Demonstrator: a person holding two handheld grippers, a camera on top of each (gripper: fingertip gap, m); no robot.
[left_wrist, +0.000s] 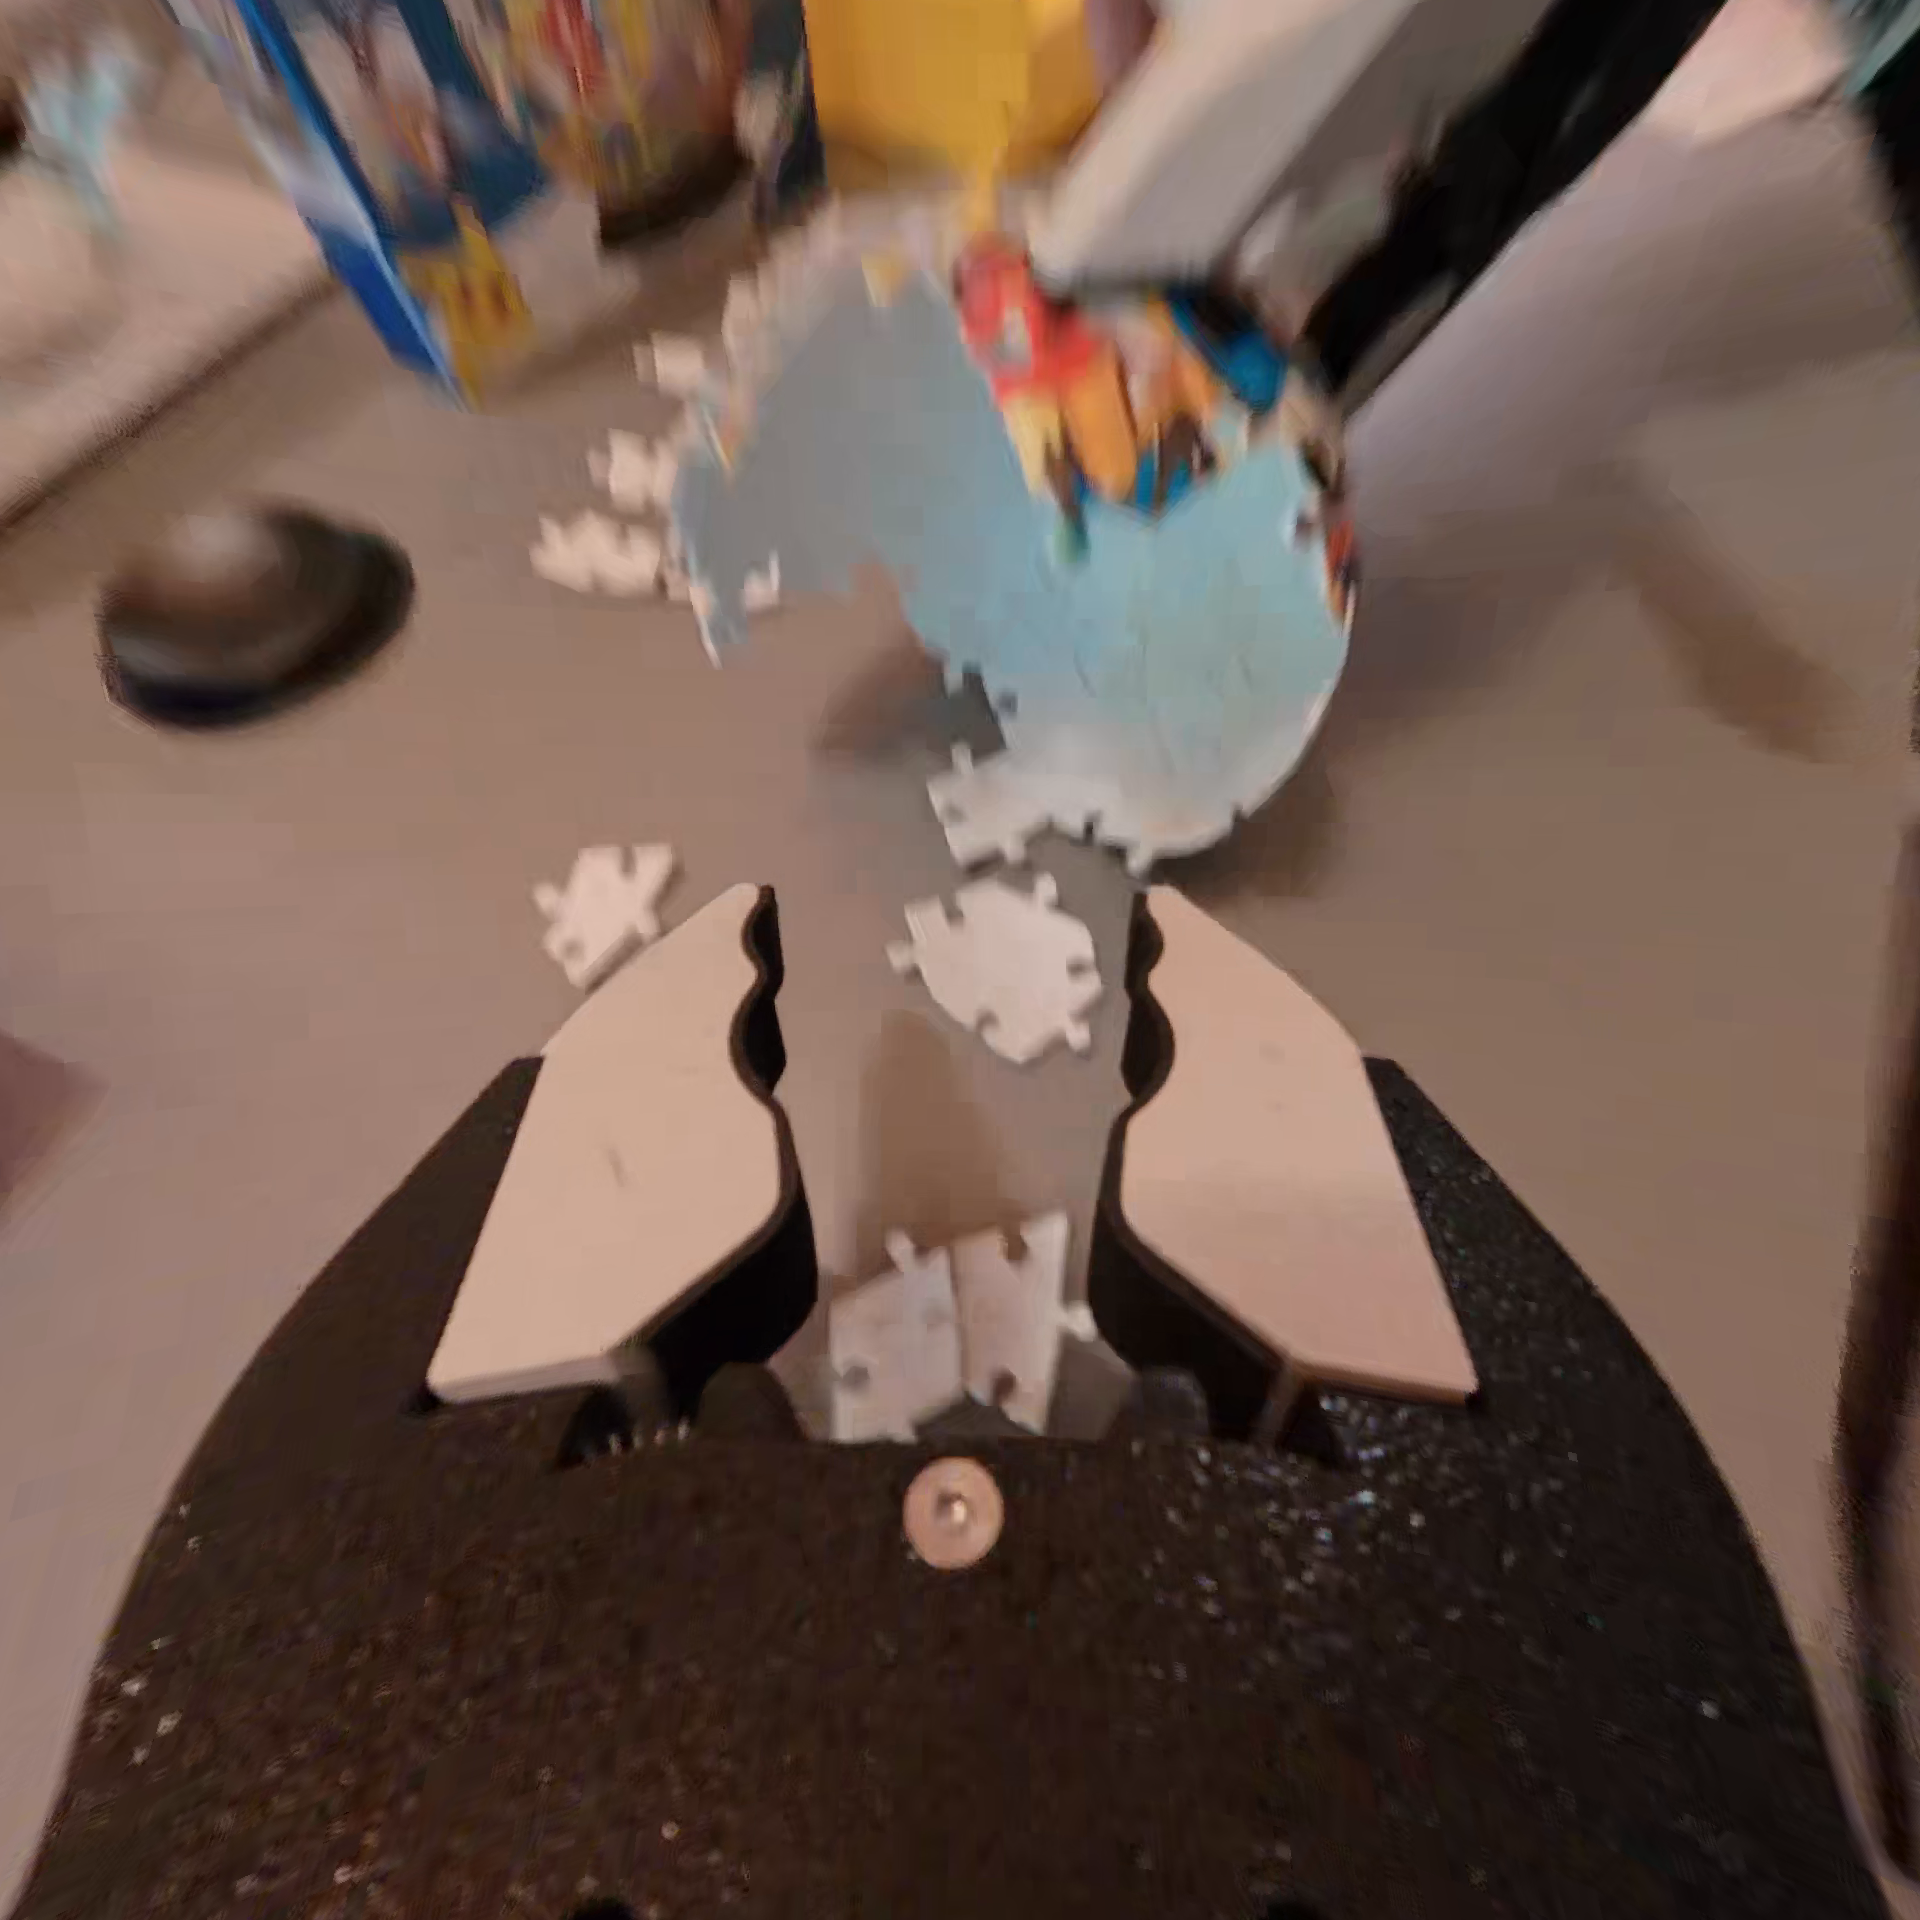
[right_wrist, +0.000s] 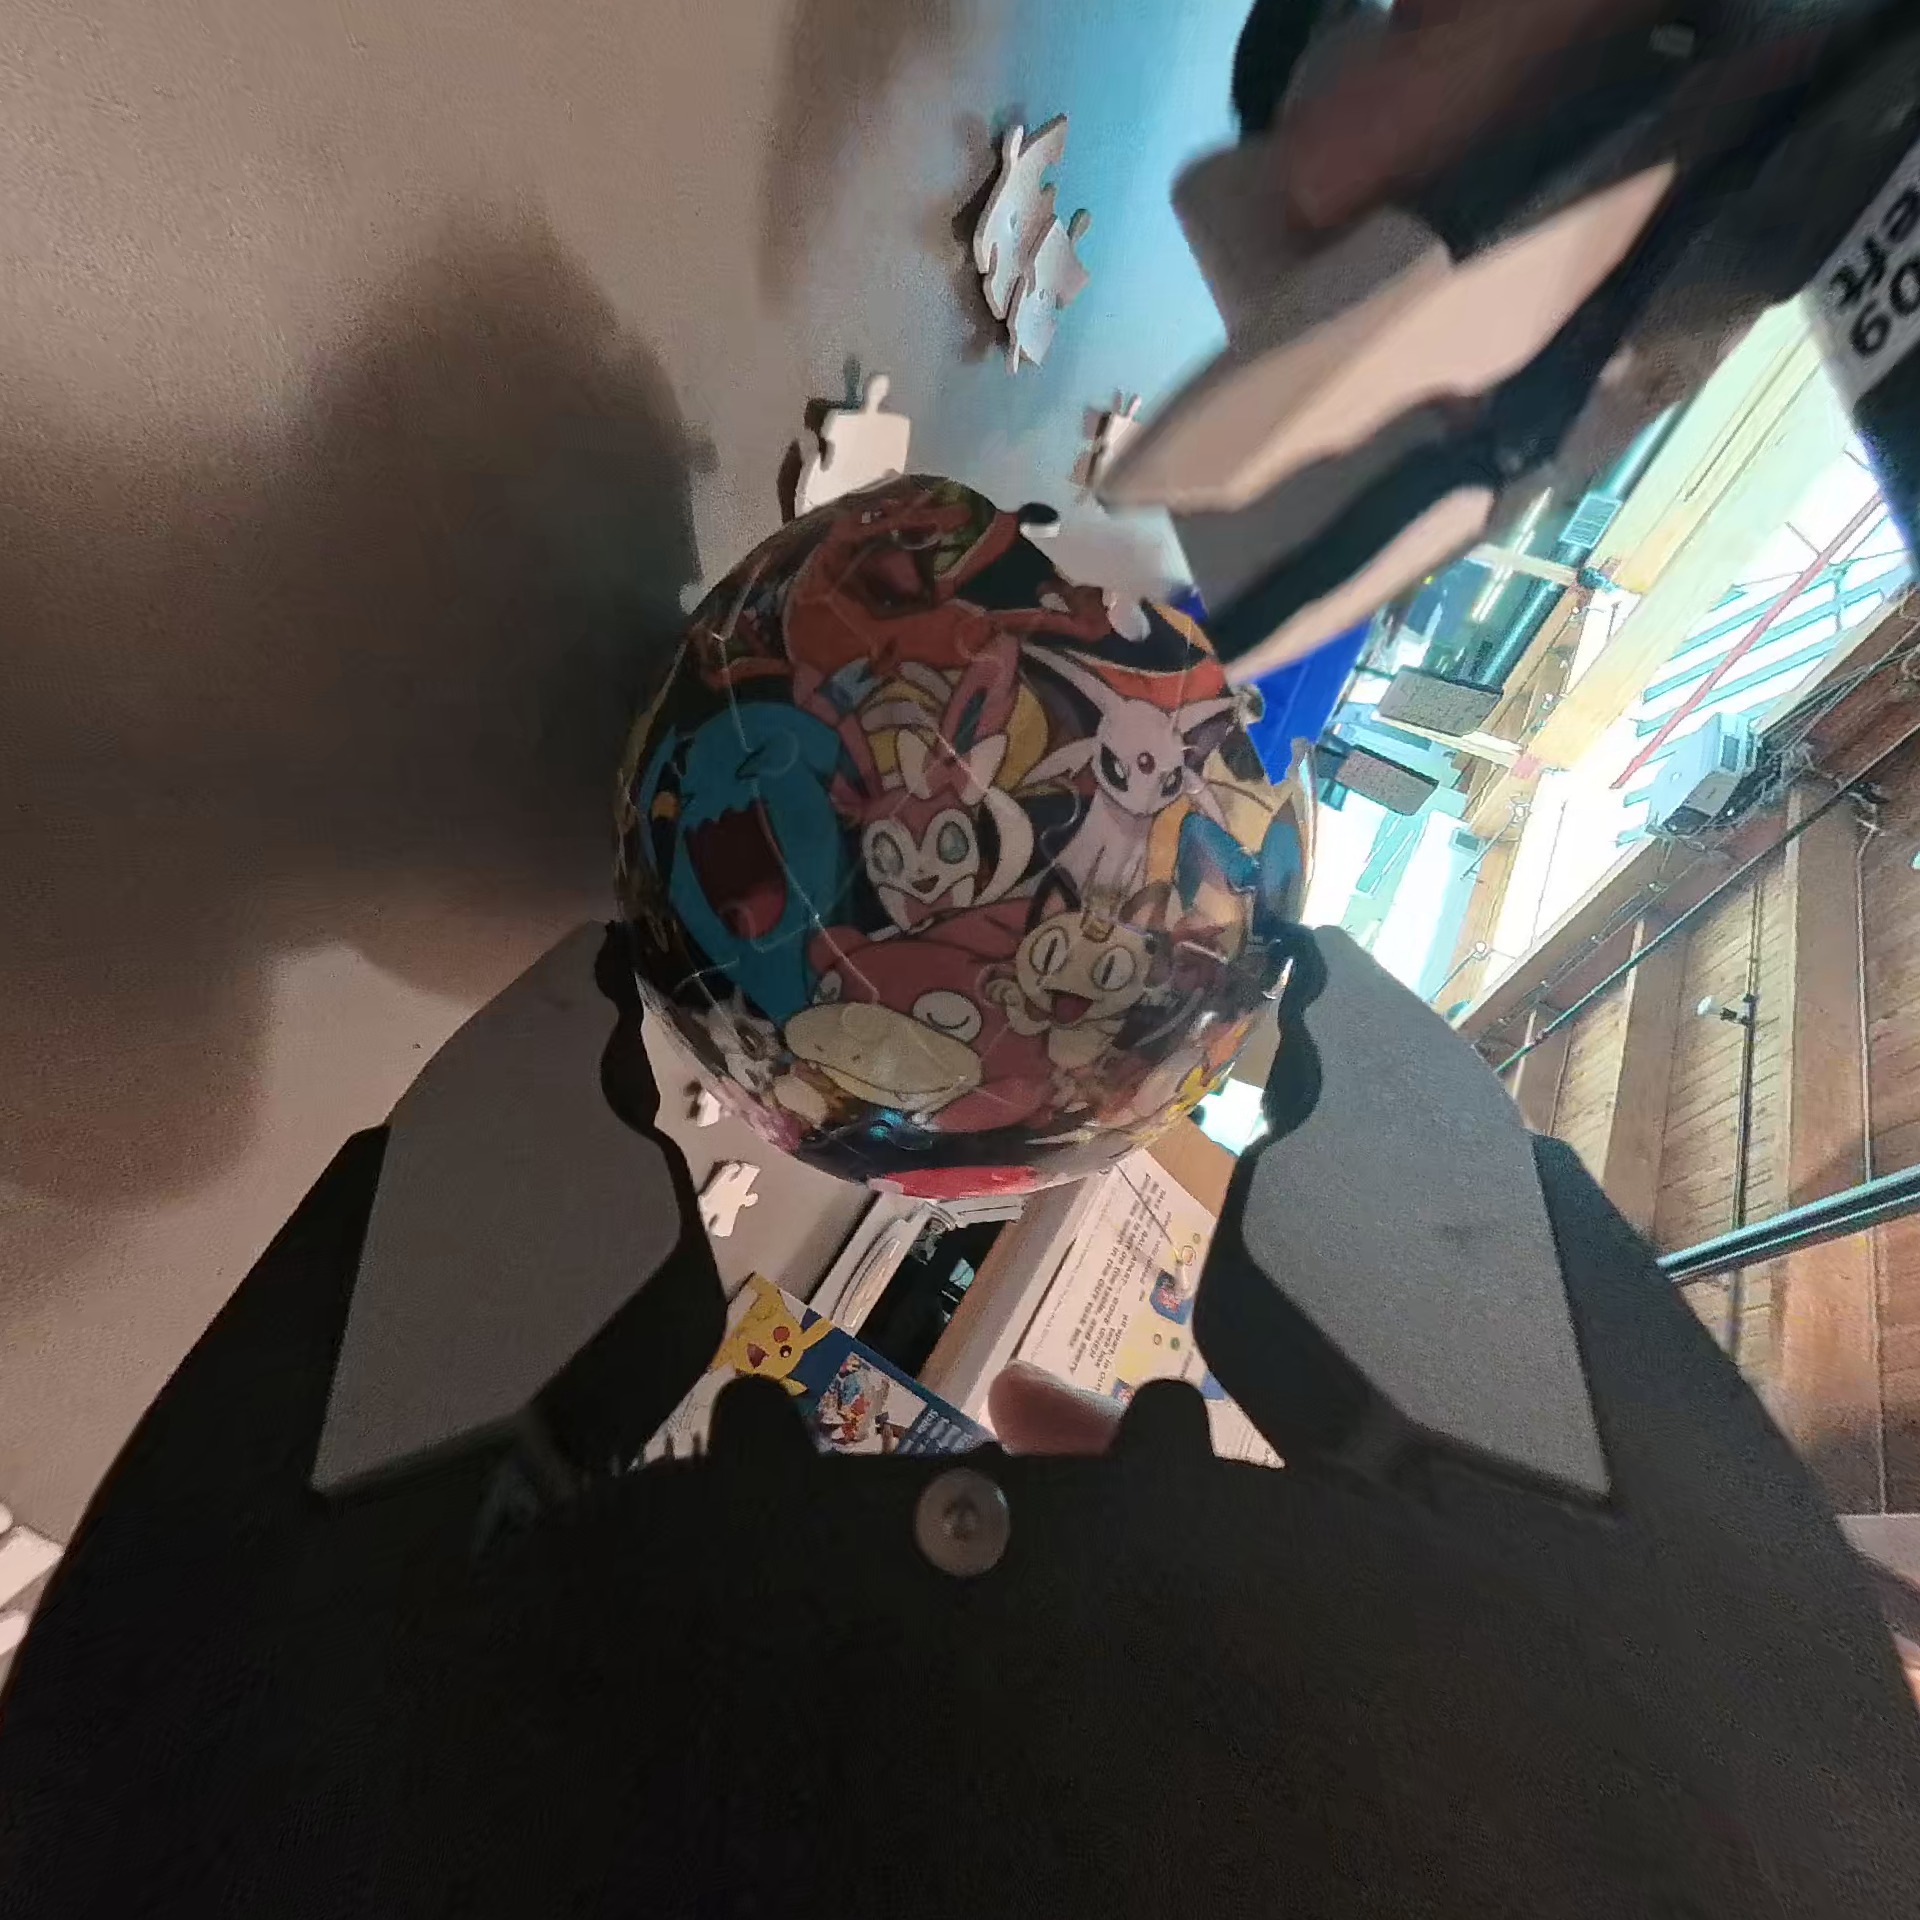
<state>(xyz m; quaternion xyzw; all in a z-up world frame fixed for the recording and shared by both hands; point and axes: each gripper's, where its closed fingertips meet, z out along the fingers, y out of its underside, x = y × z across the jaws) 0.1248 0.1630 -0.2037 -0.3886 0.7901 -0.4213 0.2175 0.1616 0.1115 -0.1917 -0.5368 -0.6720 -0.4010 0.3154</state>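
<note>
My right gripper (right_wrist: 956, 940) is shut on a partly built puzzle ball (right_wrist: 956, 810) printed with cartoon creatures, with one finger on each side of it. In the left wrist view the ball (left_wrist: 1091, 582) shows as an open shell, pale blue inside, with the right gripper's grey pads (left_wrist: 1143, 156) on its far side. My left gripper (left_wrist: 954, 914) is open and empty just in front of the ball's open edge. A loose white puzzle piece (left_wrist: 997, 966) lies on the grey table between its fingertips. The left gripper (right_wrist: 1351, 416) also shows at the upper right of the right wrist view, close to the ball.
More white pieces lie on the table (left_wrist: 416, 935): one to the left (left_wrist: 603, 914), some under the jaws (left_wrist: 956, 1320), others beyond the ball (left_wrist: 613, 520). A black round stand (left_wrist: 249, 613) sits left. A blue picture box (left_wrist: 416, 208) and a yellow object (left_wrist: 935, 73) stand behind.
</note>
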